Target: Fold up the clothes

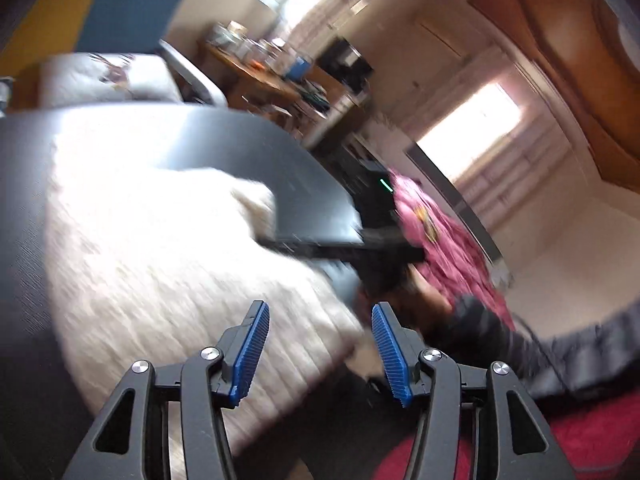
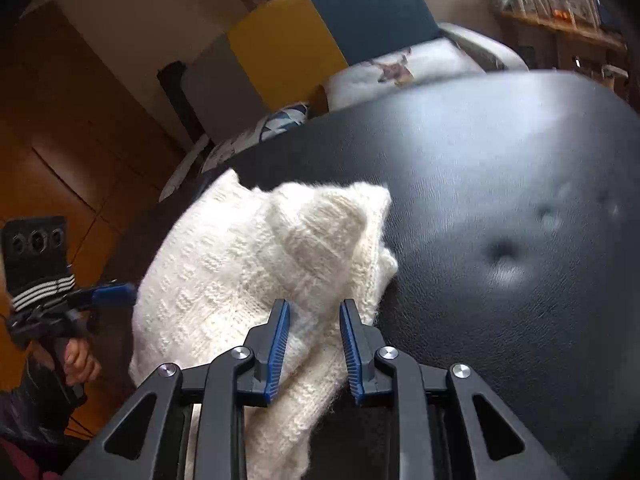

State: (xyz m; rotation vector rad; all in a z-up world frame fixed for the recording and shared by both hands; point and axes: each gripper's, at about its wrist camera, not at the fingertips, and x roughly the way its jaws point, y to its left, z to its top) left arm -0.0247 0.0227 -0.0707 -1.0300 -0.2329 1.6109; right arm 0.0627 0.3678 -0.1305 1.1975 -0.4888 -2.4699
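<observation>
While the left tool [image 1: 320, 350] hangs at the bottom centre of its frame with its blue-padded jaws spread wide and nothing between them, the white knitted sweater [image 1: 168, 264] lies just beyond and to the left, blurred, spread over a black leather-look surface [image 1: 224, 148]. At the bottom centre of the right wrist view, the right tool [image 2: 314, 350] also stands parted, its blue pads [image 2: 278, 348] on either side of a fold of the sweater [image 2: 256, 264] without pressing on it. That garment sits left of centre there, bunched in a soft heap on the black surface [image 2: 500, 184], which fills the right half. At the left edge, a hand [image 2: 80, 360] holds the other tool [image 2: 112, 295]. Farther back, at upper centre, stands a yellow and blue chair [image 2: 320, 28].
</observation>
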